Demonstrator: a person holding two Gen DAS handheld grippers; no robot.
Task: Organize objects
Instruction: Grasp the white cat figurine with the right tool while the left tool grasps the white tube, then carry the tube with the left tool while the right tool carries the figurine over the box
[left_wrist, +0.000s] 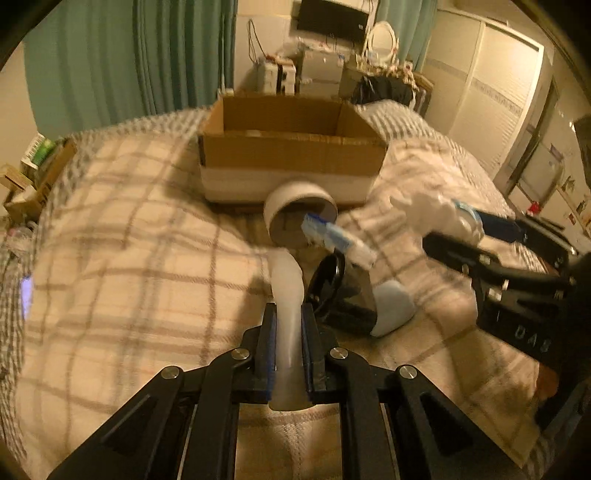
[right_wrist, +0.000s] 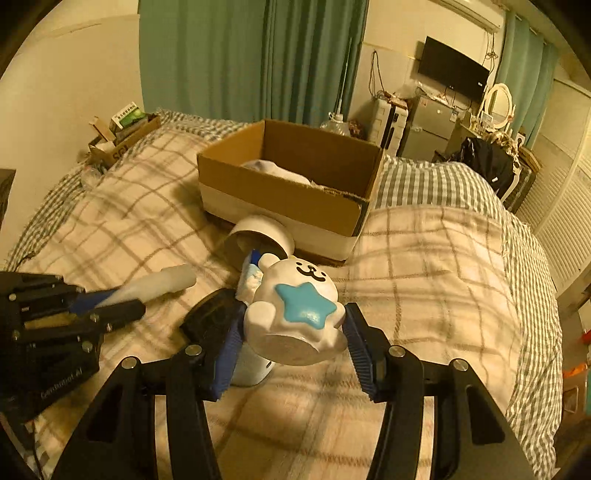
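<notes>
Right wrist view shows the bed (right_wrist: 424, 258) under its beige plaid quilt filling most of my field, and on it, ahead of both my grippers, the open brown cardboard box with a white band round its base (right_wrist: 291, 184), something pale already lying inside. Just this side of the box lies a white cylindrical cup tipped on its side (right_wrist: 262, 236), mouth toward me, with a blue-and-white toothbrush (left_wrist: 332, 236) poking out of it. Nearer still is a black round-lidded container on its side (right_wrist: 210, 317), touching a pale blue object I cannot identify. My right gripper (right_wrist: 295, 332) is clamped on a white ceramic bear figurine with a blue star on its belly (right_wrist: 295, 306), held clear of the quilt, head pointing toward the box. My left gripper (left_wrist: 288, 332) is closed on a translucent white soft tube (left_wrist: 286, 288), whose long axis runs straight out along my fingers toward the cup and the box beyond. Both loads look ready to drop in, I judge: the box lies dead ahead of the left, up and slightly left of the right, and the right seems a little nearer its front wall.
</notes>
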